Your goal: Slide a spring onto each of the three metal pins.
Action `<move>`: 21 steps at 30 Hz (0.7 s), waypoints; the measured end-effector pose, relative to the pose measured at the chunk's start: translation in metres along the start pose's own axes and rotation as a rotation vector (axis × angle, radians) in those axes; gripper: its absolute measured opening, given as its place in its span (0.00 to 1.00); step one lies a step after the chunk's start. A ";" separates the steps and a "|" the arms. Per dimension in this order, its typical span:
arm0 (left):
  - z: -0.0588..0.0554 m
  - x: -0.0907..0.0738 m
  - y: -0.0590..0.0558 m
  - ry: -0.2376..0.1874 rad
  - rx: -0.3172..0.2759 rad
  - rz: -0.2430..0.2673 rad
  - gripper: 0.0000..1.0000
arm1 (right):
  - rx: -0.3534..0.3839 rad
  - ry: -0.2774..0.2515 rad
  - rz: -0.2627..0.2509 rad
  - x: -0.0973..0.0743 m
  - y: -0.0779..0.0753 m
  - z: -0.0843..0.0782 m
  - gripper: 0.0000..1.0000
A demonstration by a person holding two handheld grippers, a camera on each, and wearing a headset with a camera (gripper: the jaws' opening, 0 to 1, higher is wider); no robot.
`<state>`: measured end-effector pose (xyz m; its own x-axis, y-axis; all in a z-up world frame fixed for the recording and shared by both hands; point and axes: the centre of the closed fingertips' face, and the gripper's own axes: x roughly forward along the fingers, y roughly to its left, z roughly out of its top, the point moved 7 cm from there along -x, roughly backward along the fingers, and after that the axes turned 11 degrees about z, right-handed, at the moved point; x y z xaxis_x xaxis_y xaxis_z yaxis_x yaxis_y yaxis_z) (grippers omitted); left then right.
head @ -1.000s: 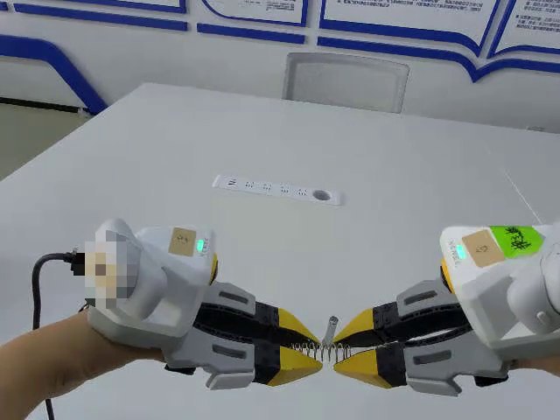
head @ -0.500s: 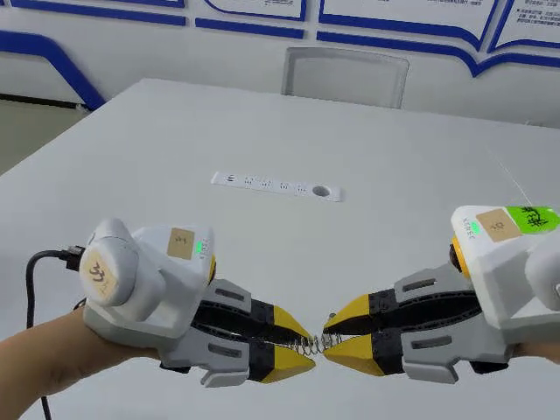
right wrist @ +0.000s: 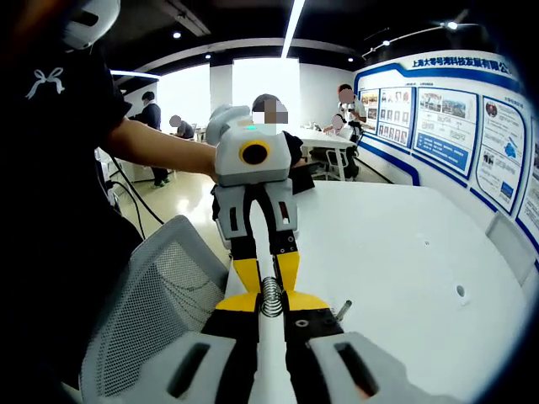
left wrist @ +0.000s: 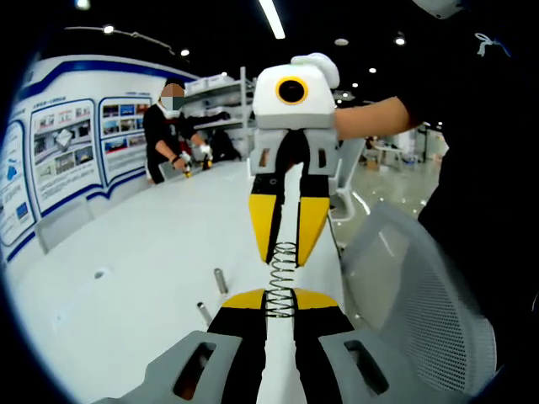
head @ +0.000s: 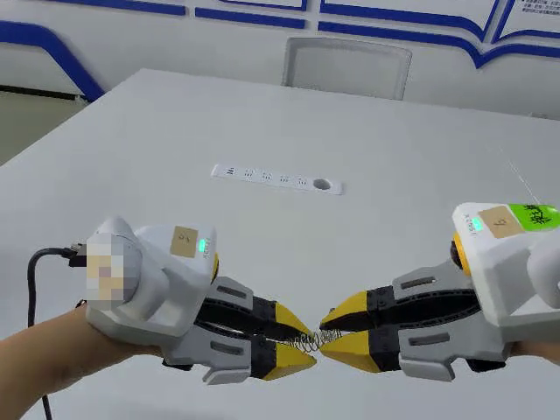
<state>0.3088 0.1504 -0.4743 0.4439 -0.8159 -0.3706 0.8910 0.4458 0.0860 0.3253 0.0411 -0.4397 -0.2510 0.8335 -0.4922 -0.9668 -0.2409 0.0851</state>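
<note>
Where tips meet over the near edge of the table (head: 262, 122), a spring (head: 311, 339) is pinched by left hand-held gripper (left wrist: 280, 299) and right hand-held gripper (right wrist: 269, 301).

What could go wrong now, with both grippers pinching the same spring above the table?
1. The spring is held at its ends by the left gripper and right gripper. If one slips, it may fly off across the table.
2. It looks stretched between them, so more pull could deform it.
3. The pins stand off to the side, so lowering it here would likely miss.
</note>
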 end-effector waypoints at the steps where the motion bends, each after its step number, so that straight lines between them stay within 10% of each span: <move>1: 0.000 0.000 0.000 -0.002 -0.002 0.001 0.10 | 0.001 -0.005 0.000 0.000 0.000 0.001 0.11; 21: -0.005 0.001 -0.002 -0.005 -0.011 0.007 0.10 | 0.063 -0.046 -0.005 0.002 -0.003 0.003 0.12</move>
<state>0.3071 0.1502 -0.4791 0.4503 -0.8145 -0.3658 0.8870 0.4551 0.0785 0.3277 0.0455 -0.4382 -0.2470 0.8568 -0.4526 -0.9687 -0.2062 0.1383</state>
